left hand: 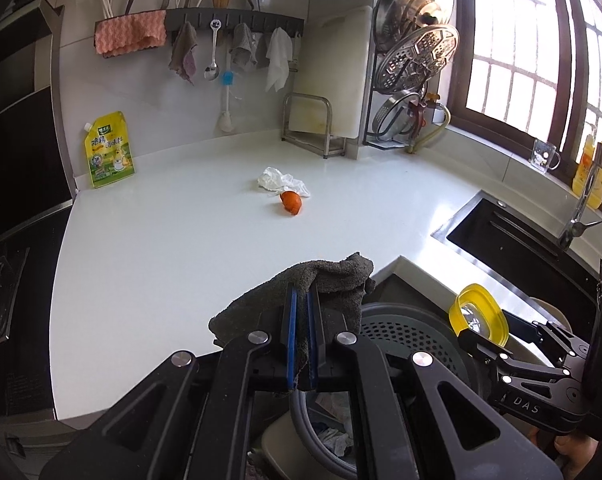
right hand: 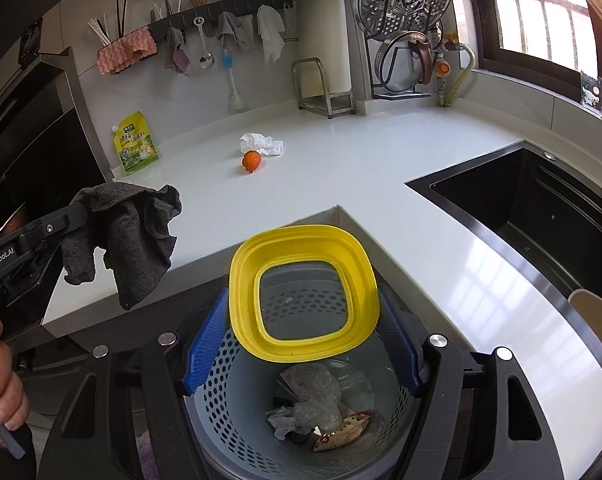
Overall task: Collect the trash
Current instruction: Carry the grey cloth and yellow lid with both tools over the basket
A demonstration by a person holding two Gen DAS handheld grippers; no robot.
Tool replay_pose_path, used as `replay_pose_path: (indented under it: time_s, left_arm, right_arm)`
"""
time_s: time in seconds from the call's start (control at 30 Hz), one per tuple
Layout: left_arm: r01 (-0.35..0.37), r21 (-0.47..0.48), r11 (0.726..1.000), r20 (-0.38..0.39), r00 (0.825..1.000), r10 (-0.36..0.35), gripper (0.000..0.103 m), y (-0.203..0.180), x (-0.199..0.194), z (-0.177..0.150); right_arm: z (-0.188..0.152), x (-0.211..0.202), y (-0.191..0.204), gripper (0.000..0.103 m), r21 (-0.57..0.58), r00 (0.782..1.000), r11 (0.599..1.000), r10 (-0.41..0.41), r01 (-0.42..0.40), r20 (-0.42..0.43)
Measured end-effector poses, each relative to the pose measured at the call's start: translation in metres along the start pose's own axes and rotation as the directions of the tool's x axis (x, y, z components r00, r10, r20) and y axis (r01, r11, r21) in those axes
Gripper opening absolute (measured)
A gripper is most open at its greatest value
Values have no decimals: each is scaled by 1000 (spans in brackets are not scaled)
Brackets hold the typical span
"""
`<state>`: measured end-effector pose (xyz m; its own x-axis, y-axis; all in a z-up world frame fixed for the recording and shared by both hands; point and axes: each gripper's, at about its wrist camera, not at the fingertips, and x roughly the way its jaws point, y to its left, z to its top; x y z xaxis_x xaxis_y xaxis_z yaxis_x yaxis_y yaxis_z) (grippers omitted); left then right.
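Home kitchen: sink (right hand: 541,216), utensil rail (left hand: 237,20) (cloths hanging), countertop (left hand: 181,240).

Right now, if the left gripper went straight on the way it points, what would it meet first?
Probably the bare white countertop, short of the orange scrap. The left gripper, shut on the grey cloth, aims downward; depth is unclear.

Daylight pours in through the window (left hand: 541,40) on my right, blown out to near white. It throws a glossy glare streak along the counter (right hand: 501,280) beside the sink. The left edge of both views falls into deep shadow. Fisheye bends the walls and frame corners; focus looks sharp throughout.
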<state>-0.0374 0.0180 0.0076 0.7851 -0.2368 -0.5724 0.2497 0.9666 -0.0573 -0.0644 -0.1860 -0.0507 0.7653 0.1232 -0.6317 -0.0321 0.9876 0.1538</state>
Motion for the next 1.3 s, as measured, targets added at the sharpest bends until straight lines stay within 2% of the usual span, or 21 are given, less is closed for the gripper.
replay_pose_path:
  time_s: [0.23,0.3,0.5,0.9,1.1,1.3]
  left_arm:
    - [-8,9,1000,-49,999,9,5,-18,2,-33]
    - [-28,18,999,-57,998,29,5,-24,6,-44]
    - [-30,32,999,-122,992,34,5,-35,26,-68]
    - [-52,80,995,-180,981,66,6,-55,59,-94]
    - [-11,76,997,-256,966,30,7,-58,79,-103]
    - [-2,66,998,-289,957,21,7,-59,92,-109]
  right_arm:
    - [-30,-9,-9,69,35,1000,999,9,-9,-8]
    - [-38,-9,-12,69,44,1000,999,6,-5,-15]
    - [-55,-8,-22,69,65,1000,998,0,2,-30]
    - [-78,18,-29,69,52,995,997,-56,61,-79]
    - [-82,27,-34,69,57,993,997,-53,60,-106]
    - [-85,40,-33,69,46,989,997,-51,58,-142]
